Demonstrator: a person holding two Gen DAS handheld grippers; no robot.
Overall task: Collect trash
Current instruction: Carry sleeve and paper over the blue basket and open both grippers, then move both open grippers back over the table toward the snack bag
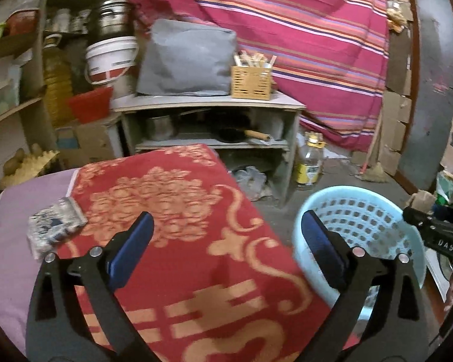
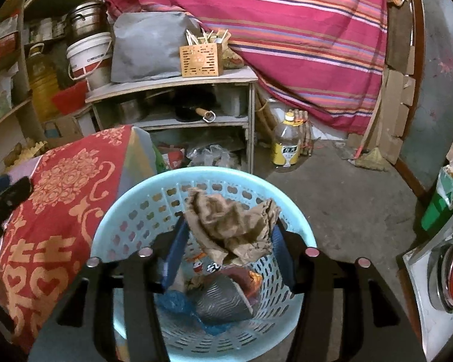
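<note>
My left gripper (image 1: 226, 217) stands wide open over a red and gold cloth (image 1: 178, 241), with nothing between its blue pads. A crumpled blue and white wrapper (image 1: 56, 226) lies to its left, on the lilac sheet beside the cloth. My right gripper (image 2: 231, 224) hangs over a pale blue perforated basket (image 2: 154, 187), also seen in the left wrist view as the basket (image 1: 377, 211) right of the cloth. A crumpled brown paper (image 2: 232, 226) spans the gap between the right gripper's fingertips and touches both pads. Below it the basket holds wrappers, a blue bag (image 2: 178, 301) and a grey ridged piece (image 2: 223, 301).
A low grey shelf unit (image 1: 208, 102) with pots and a pan stands behind, a grey cushion (image 1: 187, 57) and a wooden chopstick box (image 1: 250, 81) on top. An oil bottle (image 2: 285, 144) stands on the concrete floor. White bucket (image 1: 111, 57) and shelves at left; striped cloth behind.
</note>
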